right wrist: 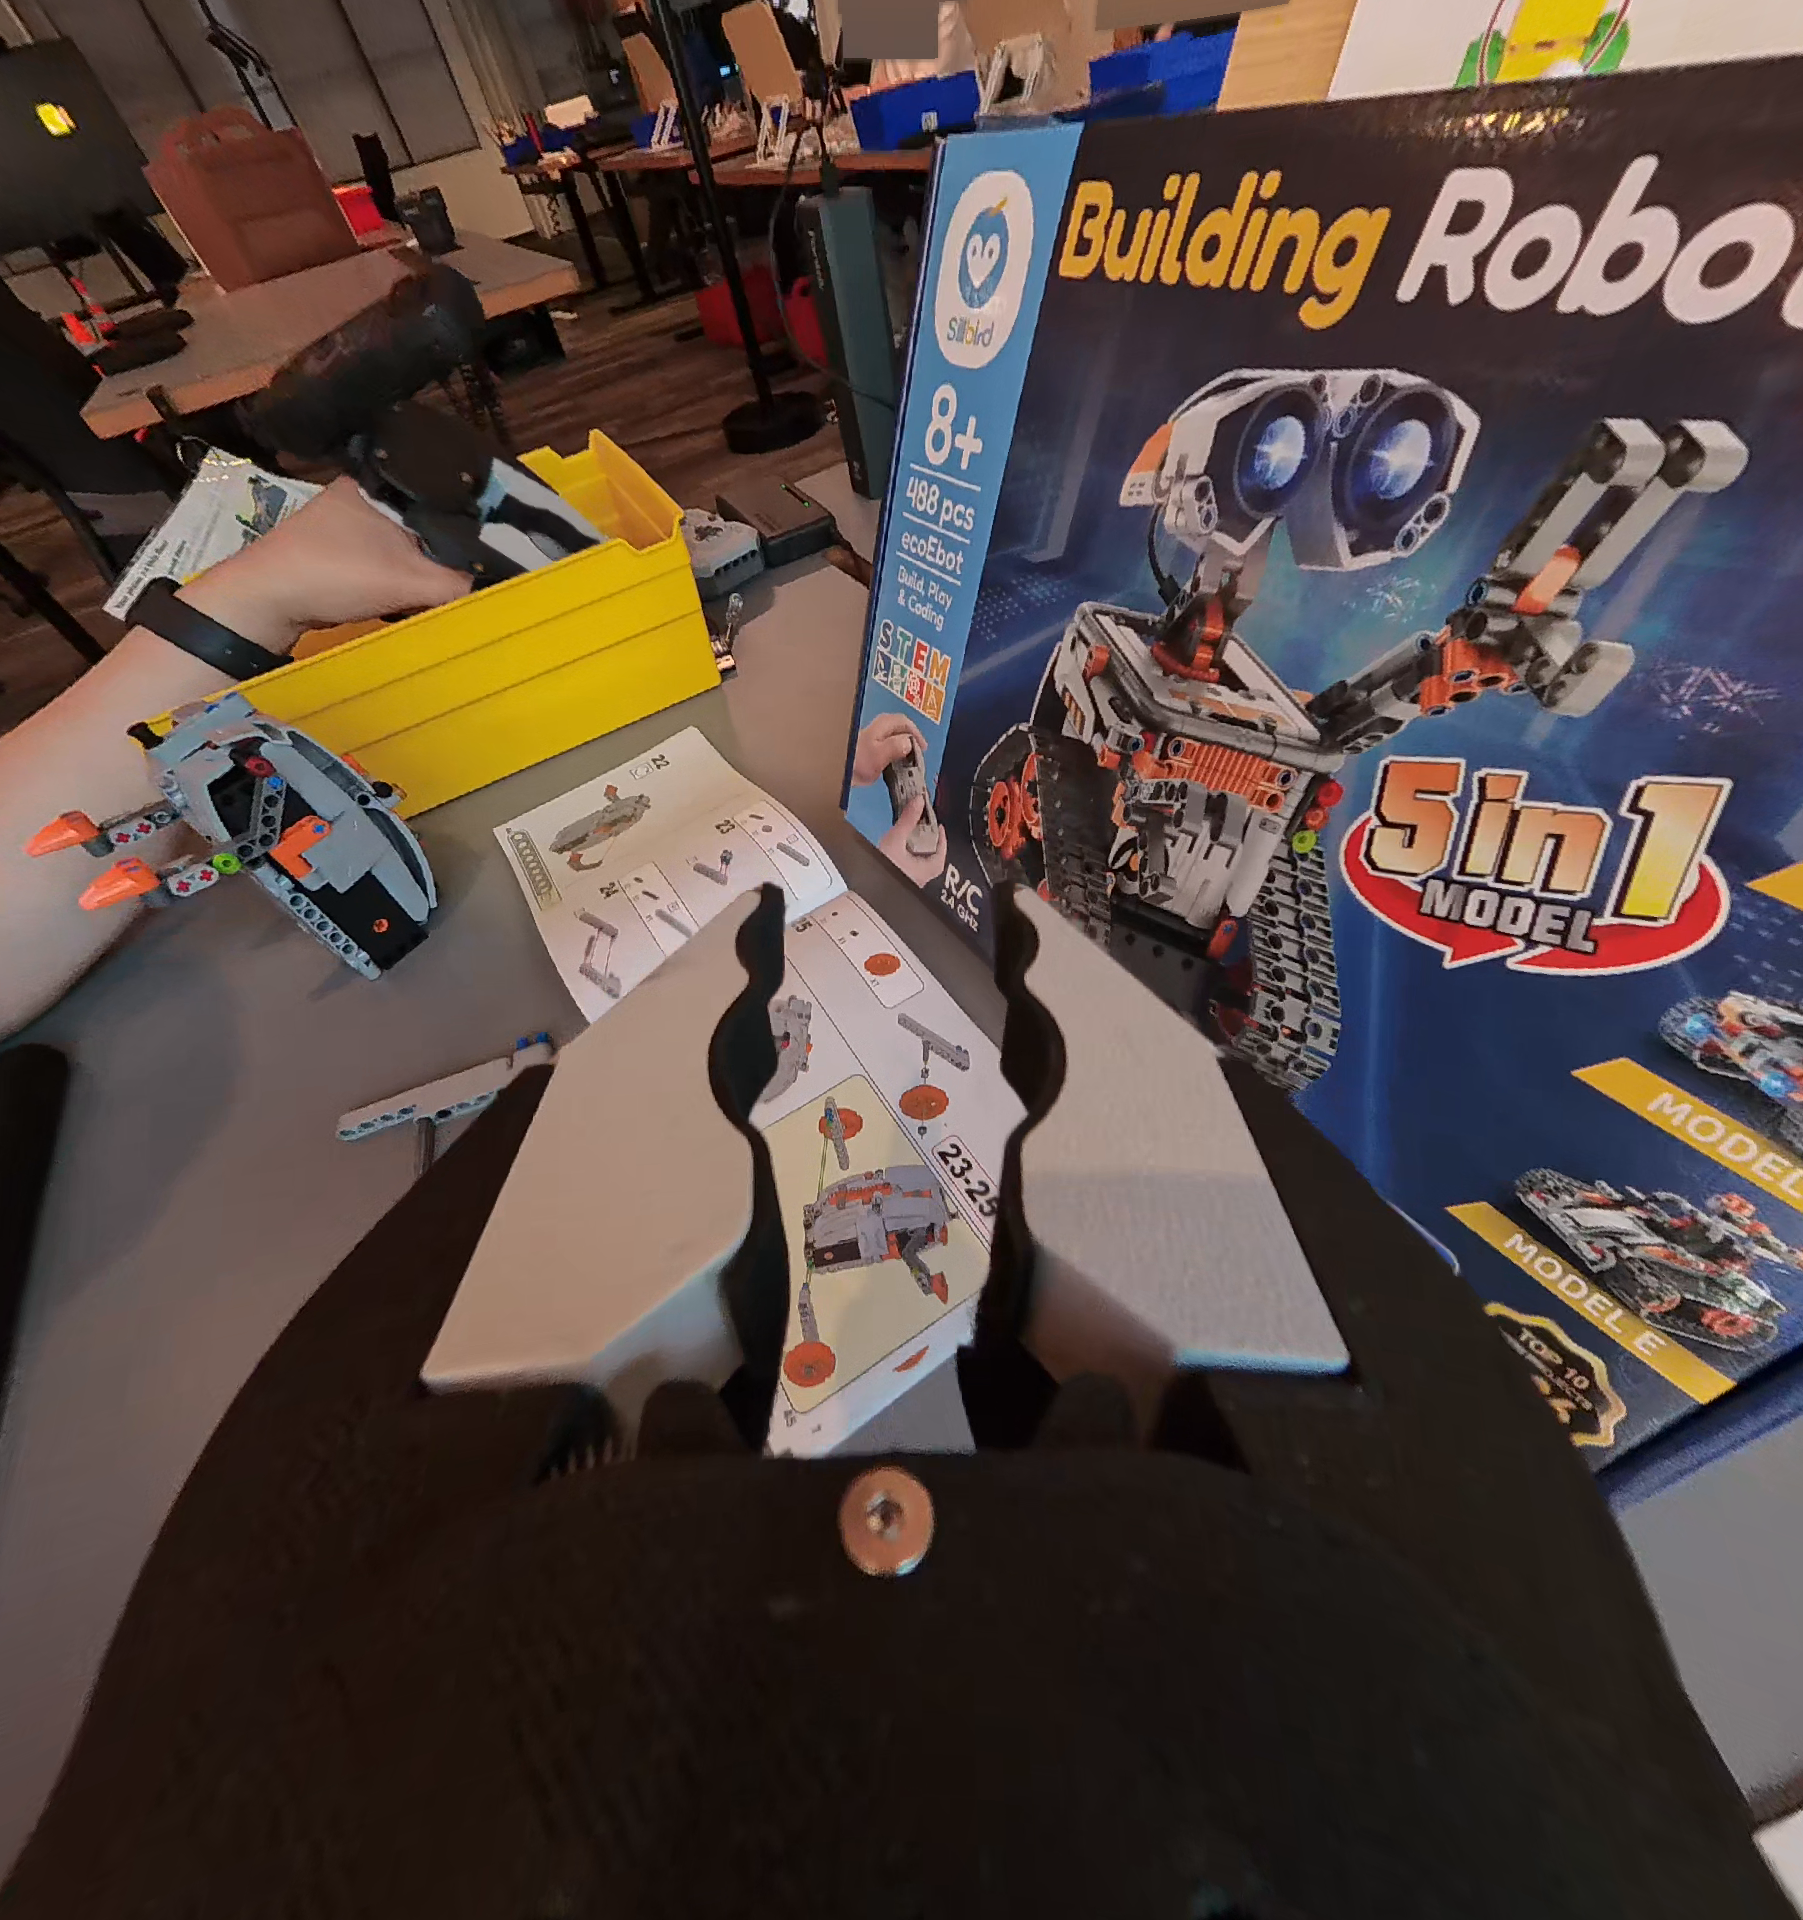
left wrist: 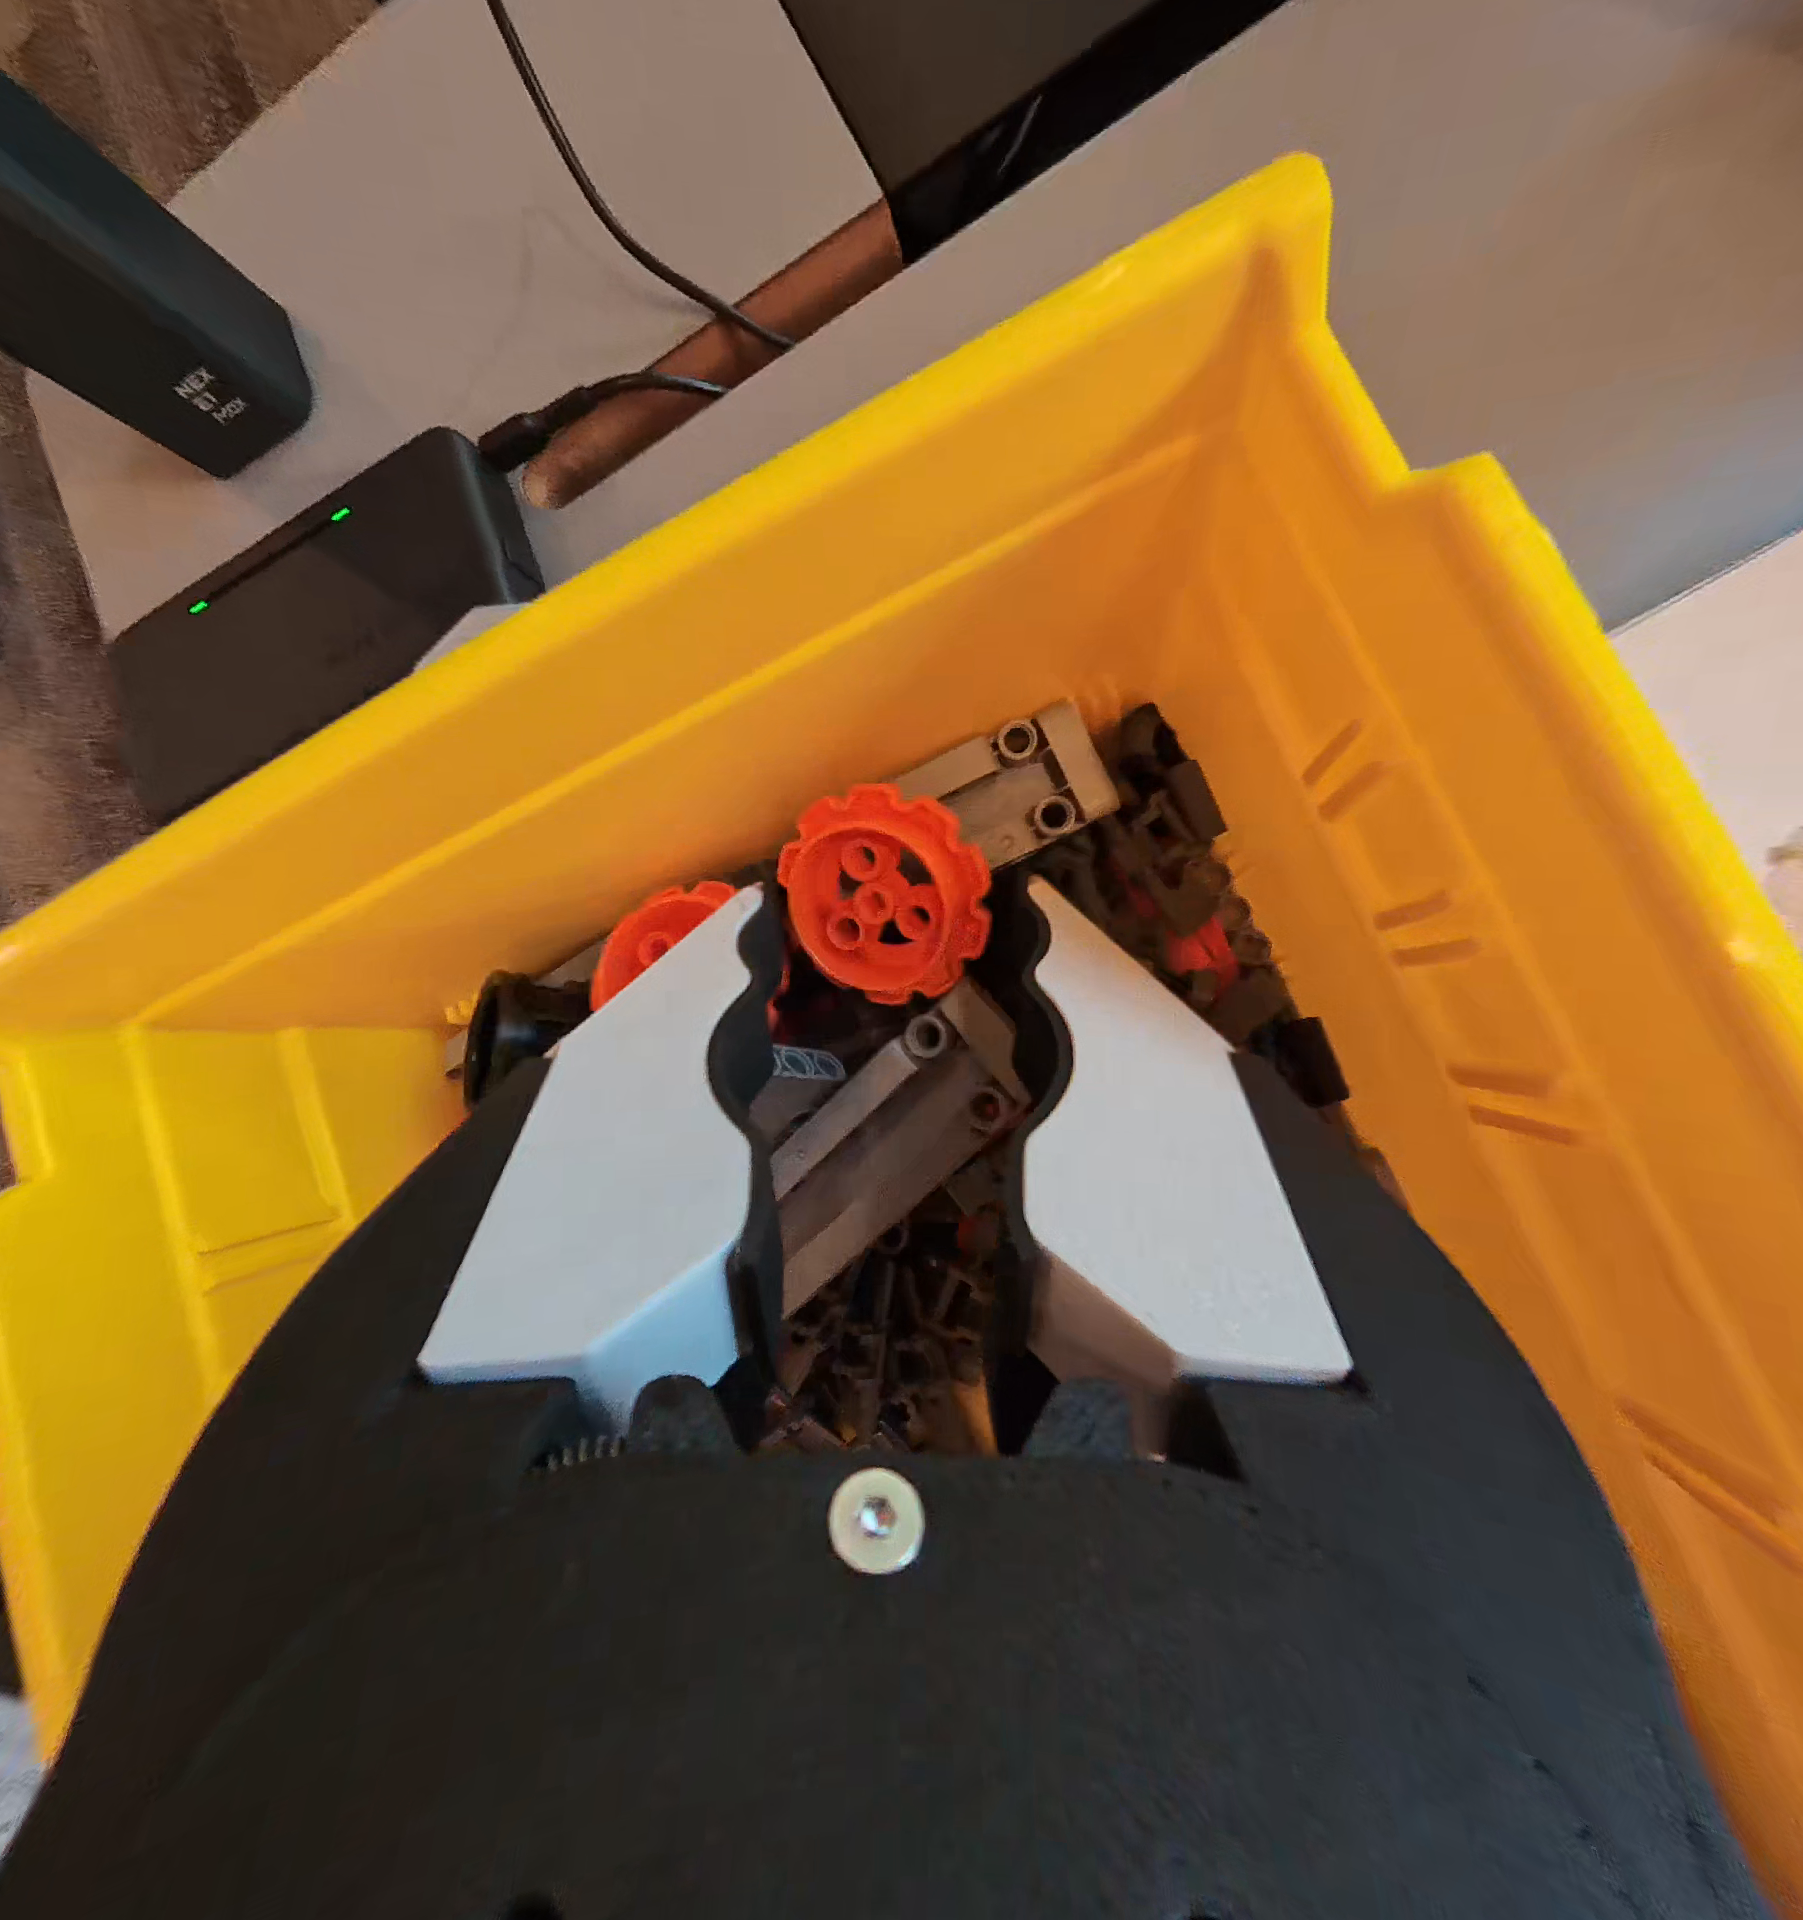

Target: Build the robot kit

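Observation:
In the left wrist view my left gripper (left wrist: 895,899) reaches down into a yellow bin (left wrist: 876,582) full of building-kit parts. Its jaws stand open around an orange toothed wheel (left wrist: 881,894), which sits between the fingertips. A second orange wheel (left wrist: 658,935) lies behind the left finger, and grey beams (left wrist: 897,1101) and dark small parts lie below. My right gripper (right wrist: 886,904) is open and empty, hovering over an open instruction booklet (right wrist: 668,831) on the grey table. The right wrist view shows the left gripper (right wrist: 481,509) farther off, in a person's hand inside the bin (right wrist: 523,665).
A large kit box (right wrist: 1396,623) stands upright right of the booklet. A partly built grey and orange model (right wrist: 294,831) sits beside the bin, and a loose grey beam (right wrist: 429,1101) lies near it. A black device with green lights (left wrist: 325,613) and a cable (left wrist: 606,208) lie behind the bin. The left gripper's tips are roughly 45 centimeters from the right gripper's. My left tips are about 30 centimeters from the loose grey beam (right wrist: 429,1101), my right tips only 25 centimeters.

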The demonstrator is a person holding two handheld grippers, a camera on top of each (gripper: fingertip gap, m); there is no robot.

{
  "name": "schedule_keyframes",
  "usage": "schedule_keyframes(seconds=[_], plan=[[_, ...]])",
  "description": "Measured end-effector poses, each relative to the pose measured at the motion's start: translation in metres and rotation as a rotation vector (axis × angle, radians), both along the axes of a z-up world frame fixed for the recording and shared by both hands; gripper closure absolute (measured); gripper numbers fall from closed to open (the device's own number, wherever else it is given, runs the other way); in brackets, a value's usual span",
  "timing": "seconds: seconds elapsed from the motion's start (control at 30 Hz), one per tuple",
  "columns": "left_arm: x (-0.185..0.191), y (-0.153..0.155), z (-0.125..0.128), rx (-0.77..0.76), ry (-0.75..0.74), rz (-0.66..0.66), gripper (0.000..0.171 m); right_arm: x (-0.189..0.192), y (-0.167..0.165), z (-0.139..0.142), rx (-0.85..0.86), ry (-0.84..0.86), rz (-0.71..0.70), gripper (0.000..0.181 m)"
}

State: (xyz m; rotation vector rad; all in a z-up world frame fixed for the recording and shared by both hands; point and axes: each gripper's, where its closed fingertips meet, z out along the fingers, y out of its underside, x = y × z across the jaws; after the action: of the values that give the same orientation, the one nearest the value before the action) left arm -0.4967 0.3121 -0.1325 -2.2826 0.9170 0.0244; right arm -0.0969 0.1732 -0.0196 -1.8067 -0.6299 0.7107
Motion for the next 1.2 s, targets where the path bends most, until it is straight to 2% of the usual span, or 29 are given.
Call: schedule_keyframes(seconds=[0.1, 0.2, 0.33, 0.43, 0.5, 0.53, 0.6, 0.67, 0.77, 0.87, 0.97, 1.2], plan=[[-0.006, 0.001, 0.001, 0.013, 0.064, 0.017, 0.134, 0.002, -0.001, -0.002, -0.018, -0.012, 0.001, 0.142], [-0.006, 0.0, 0.012, 0.035, 0.052, 0.025, 0.134, 0.001, -0.001, -0.002, -0.022, -0.014, 0.005, 0.142], [0.009, -0.009, 0.055, 0.099, -0.066, 0.015, 0.134, -0.001, -0.002, -0.005, -0.025, -0.05, 0.007, 0.142], [0.049, -0.035, 0.114, 0.135, -0.292, -0.061, 0.134, -0.009, -0.006, 0.001, 0.028, -0.094, 0.025, 0.142], [0.1, -0.075, 0.16, 0.11, -0.529, -0.221, 0.134, -0.022, -0.015, 0.016, 0.136, -0.14, 0.069, 0.138], [0.126, -0.1, 0.18, 0.075, -0.644, -0.314, 0.135, -0.035, -0.026, 0.026, 0.219, -0.167, 0.12, 0.13], [0.17, -0.15, 0.203, -0.04, -0.79, -0.472, 0.134, -0.063, -0.052, 0.044, 0.402, -0.25, 0.222, 0.126], [0.206, -0.189, 0.207, -0.165, -0.852, -0.577, 0.134, -0.087, -0.074, 0.057, 0.584, -0.365, 0.253, 0.124], [0.243, -0.228, 0.213, -0.337, -0.988, -0.662, 0.134, -0.114, -0.099, 0.071, 0.795, -0.493, 0.254, 0.122], [0.26, -0.253, 0.216, -0.495, -1.08, -0.736, 0.135, -0.133, -0.121, 0.089, 0.916, -0.445, 0.251, 0.121], [0.265, -0.261, 0.216, -0.594, -1.139, -0.761, 0.135, -0.137, -0.127, 0.103, 0.942, -0.396, 0.208, 0.121], [0.273, -0.265, 0.212, -0.68, -1.187, -0.745, 0.134, -0.14, -0.119, 0.105, 0.865, -0.355, 0.15, 0.123]])
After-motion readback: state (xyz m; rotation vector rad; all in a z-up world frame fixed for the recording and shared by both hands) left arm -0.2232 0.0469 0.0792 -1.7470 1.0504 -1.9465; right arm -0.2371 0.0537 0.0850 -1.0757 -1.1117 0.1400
